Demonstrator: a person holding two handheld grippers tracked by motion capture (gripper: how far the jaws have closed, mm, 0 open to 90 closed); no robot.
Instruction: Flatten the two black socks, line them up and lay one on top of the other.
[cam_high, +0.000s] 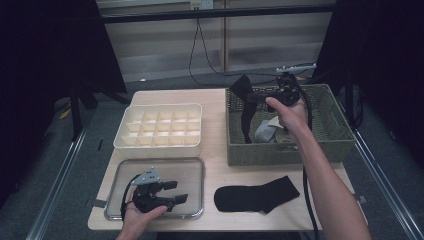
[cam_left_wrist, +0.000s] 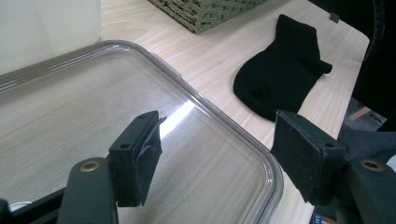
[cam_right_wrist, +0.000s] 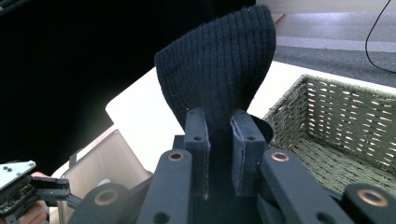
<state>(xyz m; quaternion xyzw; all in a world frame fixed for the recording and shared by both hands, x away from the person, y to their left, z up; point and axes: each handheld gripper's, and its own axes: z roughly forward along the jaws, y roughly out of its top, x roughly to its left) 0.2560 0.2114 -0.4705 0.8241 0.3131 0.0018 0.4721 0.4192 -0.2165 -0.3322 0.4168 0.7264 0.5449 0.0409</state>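
The right gripper (cam_high: 248, 94) has its jaws clamped narrow on a black sock (cam_high: 244, 111), which hangs above the wicker basket (cam_high: 334, 143)'s left end. The left gripper (cam_high: 176, 190), jaws wide and holding nothing, rests over the clear tray (cam_high: 190, 168), left of the basket

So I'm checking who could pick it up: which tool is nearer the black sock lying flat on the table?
Left. The left tool hovers open over the clear tray just beside the flat sock. The right tool is up over the basket, clamping another black sock.
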